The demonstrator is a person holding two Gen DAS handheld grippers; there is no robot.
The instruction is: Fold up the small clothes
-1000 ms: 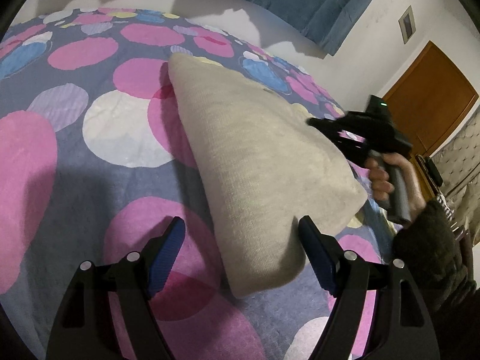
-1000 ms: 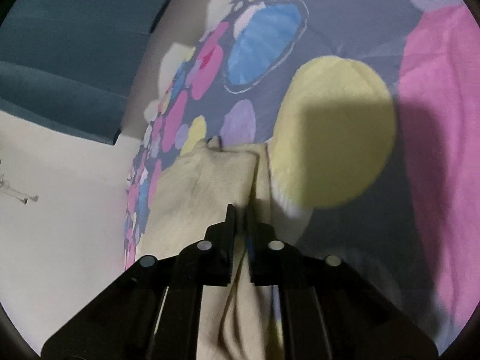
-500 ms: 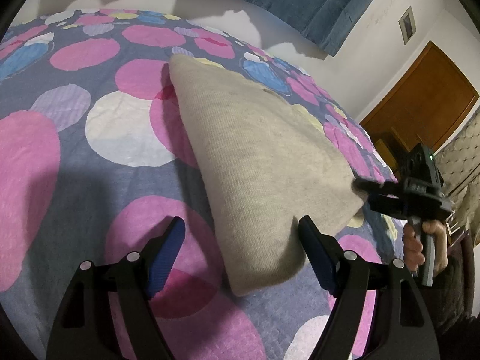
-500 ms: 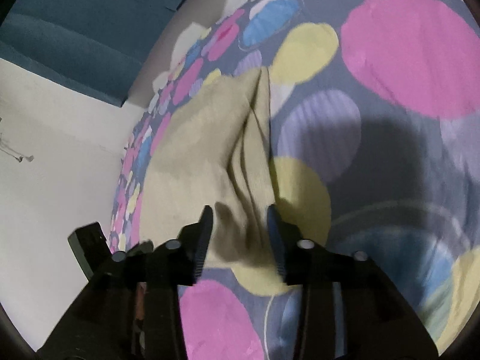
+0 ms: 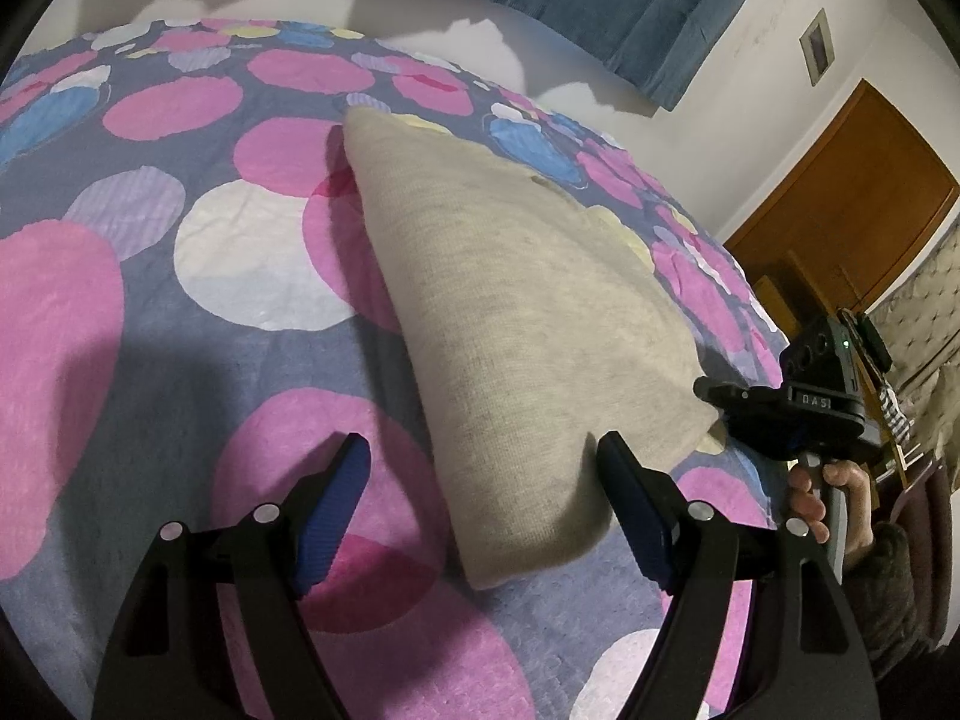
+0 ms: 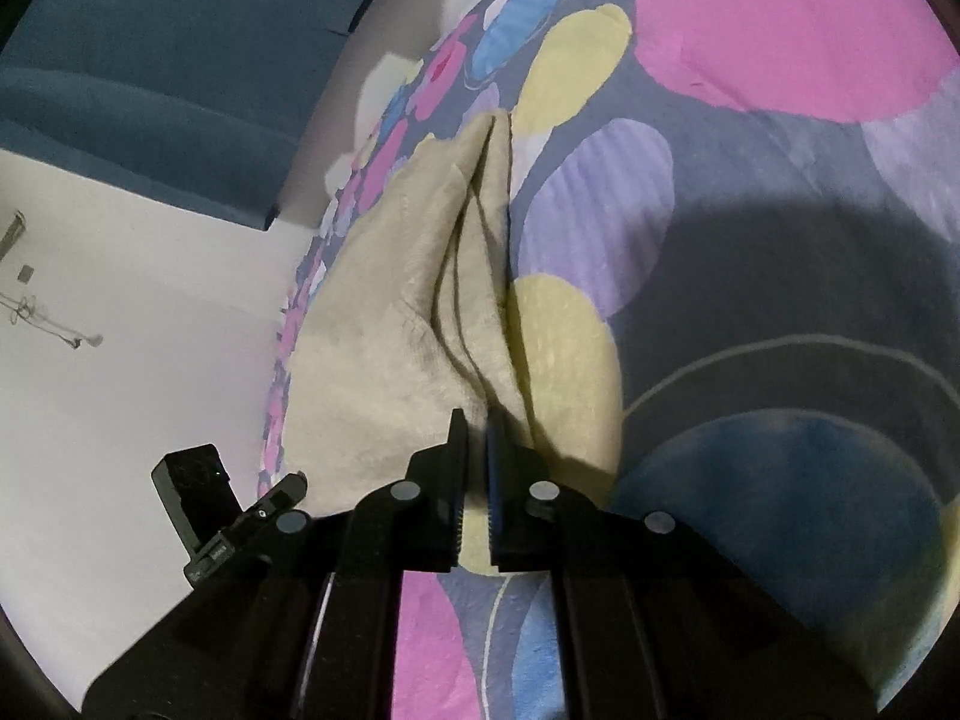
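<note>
While the left gripper (image 5: 480, 516) hovers wide-fingered, the right gripper's (image 6: 475, 474) fingers close on the beige garment's (image 5: 528, 324) corner.

Folded garment (image 5: 522, 324) lies on the bedspread (image 5: 198, 360) (door (image 5: 840, 210) beyond, right).

One beige knit garment (image 5: 528, 324) lies folded flat on the bed, forming a long tapered shape. Its stacked layers show as parallel fold edges (image 6: 462, 312) along one side. Surface smooth, no loose sleeves visible.
</note>
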